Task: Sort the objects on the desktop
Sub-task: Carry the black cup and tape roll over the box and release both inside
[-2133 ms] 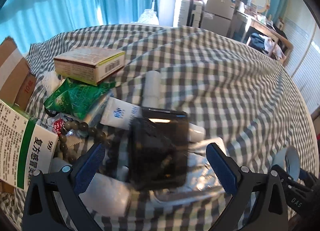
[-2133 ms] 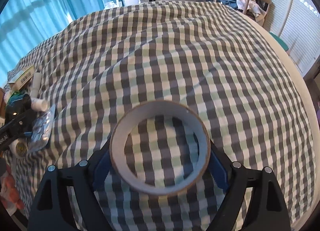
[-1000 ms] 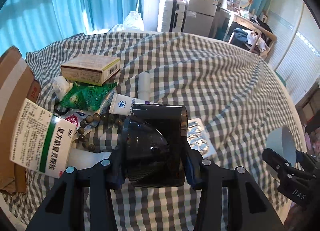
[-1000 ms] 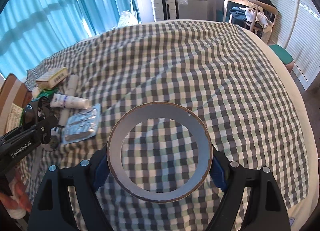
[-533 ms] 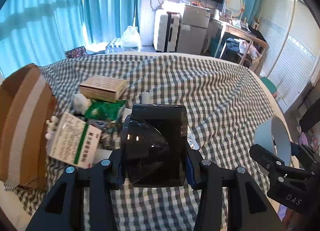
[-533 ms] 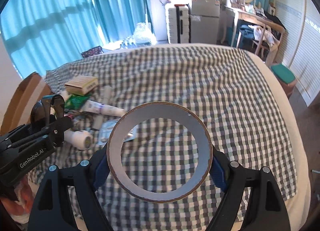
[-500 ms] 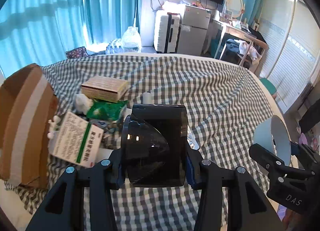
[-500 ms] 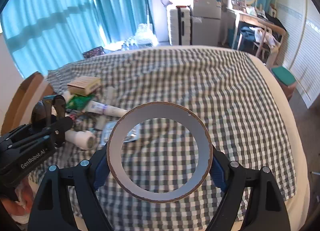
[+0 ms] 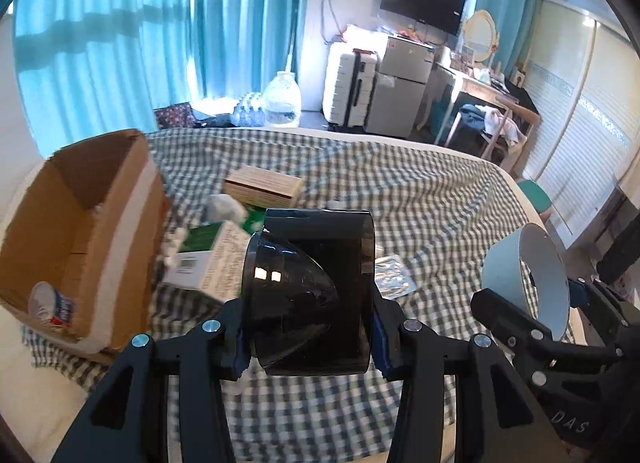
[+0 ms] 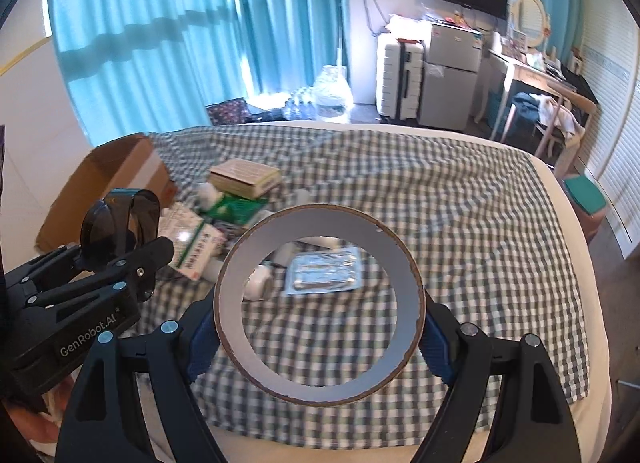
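Observation:
My left gripper [image 9: 310,339] is shut on a pair of folded dark sunglasses [image 9: 304,287] and holds it in the air above the checked cloth [image 9: 440,203]. My right gripper [image 10: 319,343] is shut on a roll of tape [image 10: 320,223], its pads pressing the ring from both sides. In the left wrist view the tape roll [image 9: 536,279] hangs at the right. The right wrist view shows the left gripper [image 10: 132,259] and the sunglasses [image 10: 120,223] at the left. An open cardboard box [image 9: 80,231] stands at the cloth's left edge.
A pile lies beside the cardboard box: a tan carton [image 9: 262,185], a green-and-white medicine box [image 9: 208,259], a blister pack [image 10: 324,269] and tubes. A small cup [image 9: 48,303] lies inside the cardboard box. Beyond the bed are curtains, a suitcase and a small fridge.
Both grippers have risen and drawn back from the cloth with their loads still held. The pile looks smaller and farther, and the cardboard box's open inside has come into view.

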The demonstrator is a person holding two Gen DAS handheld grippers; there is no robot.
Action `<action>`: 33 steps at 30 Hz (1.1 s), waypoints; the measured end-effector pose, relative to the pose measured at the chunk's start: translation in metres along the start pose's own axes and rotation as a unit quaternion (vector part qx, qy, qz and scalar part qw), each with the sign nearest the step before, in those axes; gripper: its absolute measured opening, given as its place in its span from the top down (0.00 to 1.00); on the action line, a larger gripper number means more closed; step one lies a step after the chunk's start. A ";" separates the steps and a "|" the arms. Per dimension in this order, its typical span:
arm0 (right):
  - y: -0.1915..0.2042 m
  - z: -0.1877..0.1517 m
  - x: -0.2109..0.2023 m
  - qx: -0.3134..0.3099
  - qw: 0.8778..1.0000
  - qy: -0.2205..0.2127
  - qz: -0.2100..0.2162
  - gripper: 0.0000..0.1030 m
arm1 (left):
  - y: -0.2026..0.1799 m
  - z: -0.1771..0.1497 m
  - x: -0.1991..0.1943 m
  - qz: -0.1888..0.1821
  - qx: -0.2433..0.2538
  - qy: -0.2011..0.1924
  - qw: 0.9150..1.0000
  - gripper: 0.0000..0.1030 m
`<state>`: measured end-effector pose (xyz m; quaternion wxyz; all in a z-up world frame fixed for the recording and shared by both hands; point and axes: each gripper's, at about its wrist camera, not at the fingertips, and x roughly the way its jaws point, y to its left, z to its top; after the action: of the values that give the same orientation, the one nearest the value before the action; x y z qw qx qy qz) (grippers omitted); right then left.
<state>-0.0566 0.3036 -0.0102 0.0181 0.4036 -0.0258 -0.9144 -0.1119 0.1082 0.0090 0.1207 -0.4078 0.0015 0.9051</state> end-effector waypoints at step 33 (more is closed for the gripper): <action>0.231 0.050 0.031 -0.140 0.984 -0.001 0.110 0.21 | 0.233 0.026 -0.043 0.100 -0.079 -0.030 0.991 0.54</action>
<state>-0.1115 0.0730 0.0150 0.1746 0.3905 0.0578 -0.9020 -0.1544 -0.1248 0.0357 -0.0031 -0.3867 -0.0327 0.9216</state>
